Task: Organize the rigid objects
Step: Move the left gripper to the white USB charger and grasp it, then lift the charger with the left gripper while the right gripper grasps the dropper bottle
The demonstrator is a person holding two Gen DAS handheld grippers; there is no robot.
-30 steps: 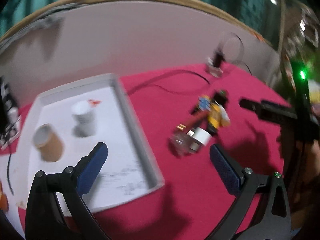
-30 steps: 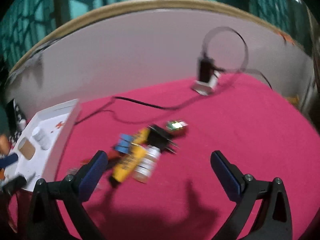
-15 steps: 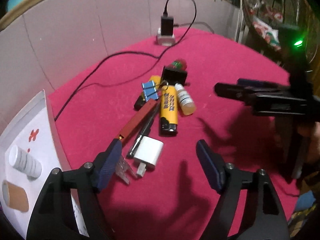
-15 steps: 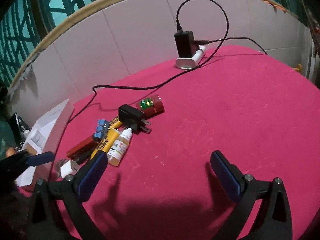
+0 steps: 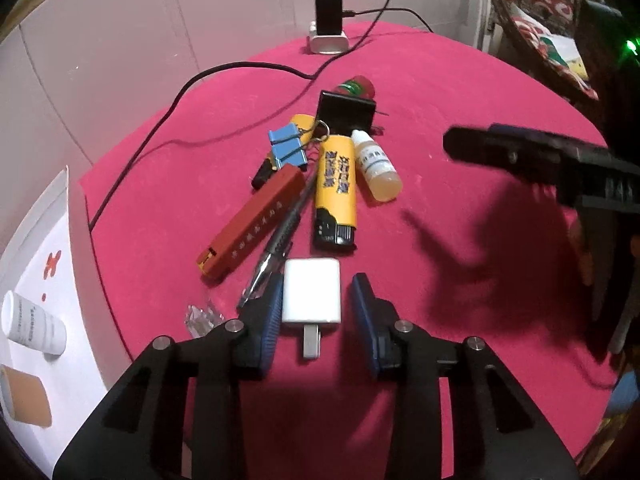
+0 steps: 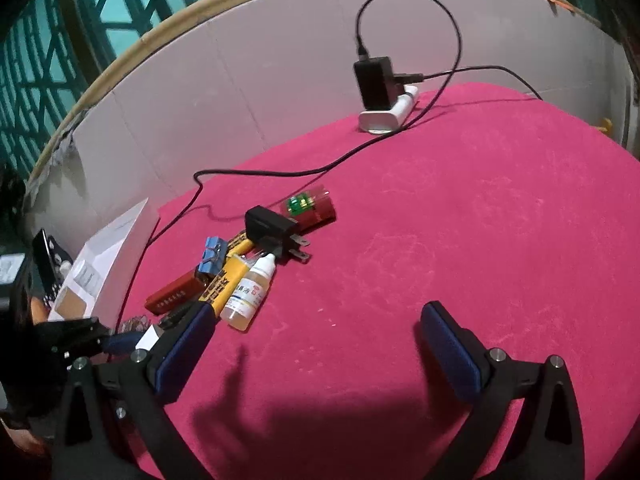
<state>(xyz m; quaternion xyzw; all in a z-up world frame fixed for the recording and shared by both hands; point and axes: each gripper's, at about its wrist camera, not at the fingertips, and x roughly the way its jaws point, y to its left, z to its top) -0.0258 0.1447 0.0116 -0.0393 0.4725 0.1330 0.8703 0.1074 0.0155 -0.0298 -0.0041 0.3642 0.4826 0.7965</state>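
Note:
A white plug charger (image 5: 311,296) lies on the red cloth at the near end of a pile of small objects. My left gripper (image 5: 318,284) straddles it and its jaws are closing. The left pad touches the charger's side; a small gap remains at the right pad. The pile holds a yellow lighter (image 5: 335,184), a red box (image 5: 252,220), a pen (image 5: 280,240), a dropper bottle (image 5: 376,168), blue binder clips (image 5: 288,148) and a black plug adapter (image 5: 346,110). My right gripper (image 6: 318,312) hovers open over bare cloth to the right of the pile, with nothing between its fingers.
A white tray (image 5: 80,240) at the left holds a white roll (image 5: 34,326) and a brown roll (image 5: 24,400). At the back, a power strip (image 5: 328,42) carries a black charger whose cable runs across the cloth. A pale wall rings the table.
My left gripper swung from over the tray to the pile, came down, and narrowed its jaws around the white charger. The right gripper sank slightly, then held still.

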